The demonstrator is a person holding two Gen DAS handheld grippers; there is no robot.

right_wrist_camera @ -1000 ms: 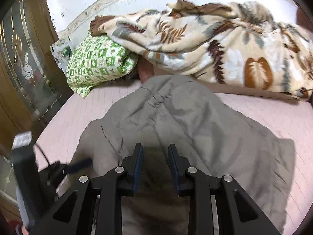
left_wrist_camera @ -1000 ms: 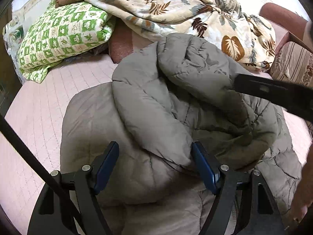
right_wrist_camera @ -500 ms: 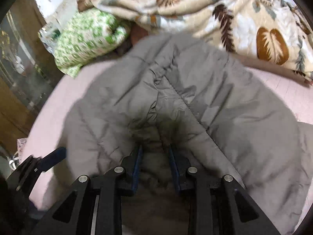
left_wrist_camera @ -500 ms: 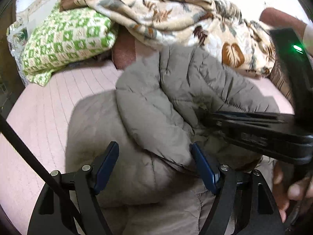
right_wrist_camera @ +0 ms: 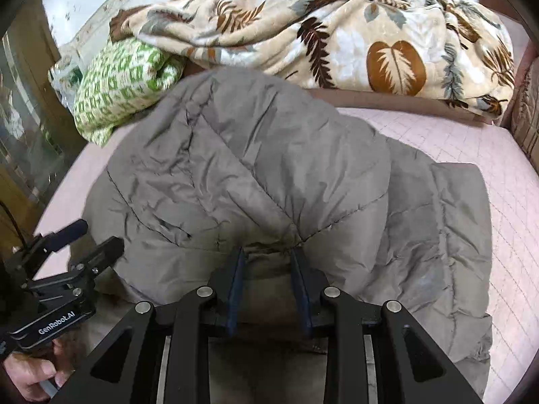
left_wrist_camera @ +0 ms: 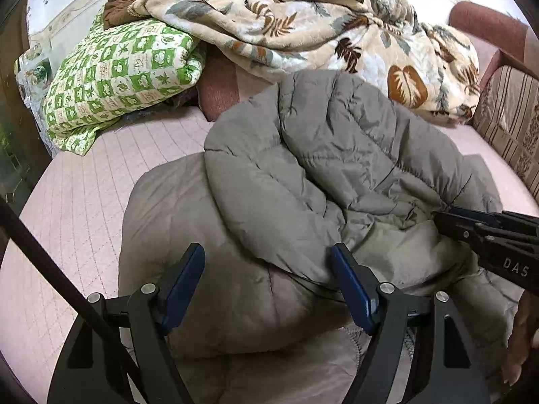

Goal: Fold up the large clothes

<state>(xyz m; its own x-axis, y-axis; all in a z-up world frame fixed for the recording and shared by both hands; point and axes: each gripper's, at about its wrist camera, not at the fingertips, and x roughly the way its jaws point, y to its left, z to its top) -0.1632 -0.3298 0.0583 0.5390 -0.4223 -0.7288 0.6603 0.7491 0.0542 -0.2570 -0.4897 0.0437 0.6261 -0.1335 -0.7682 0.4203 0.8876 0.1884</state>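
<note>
A grey puffy jacket (left_wrist_camera: 320, 168) lies on the pink quilted bed (left_wrist_camera: 74, 202), with its upper part folded over the lower part. My right gripper (right_wrist_camera: 267, 262) is shut on a bunched fold of the jacket (right_wrist_camera: 252, 168) at its near edge. In the left wrist view the right gripper (left_wrist_camera: 448, 219) comes in low from the right, touching the fabric. My left gripper (left_wrist_camera: 267, 269) hovers open over the jacket's near left part, blue pads wide apart. In the right wrist view the left gripper (right_wrist_camera: 87, 239) sits at the jacket's left edge.
A green checked pillow (left_wrist_camera: 118, 74) and a leaf-print blanket (left_wrist_camera: 337, 33) are piled at the back of the bed. A striped cushion (left_wrist_camera: 512, 118) stands at the right edge. A wooden glass door (right_wrist_camera: 23, 118) is on the left. A person's hand (right_wrist_camera: 30, 373) holds the left gripper.
My right gripper has come down toward the bed with the jacket fold in it, laying the upper part over the lower. My left gripper has hardly moved.
</note>
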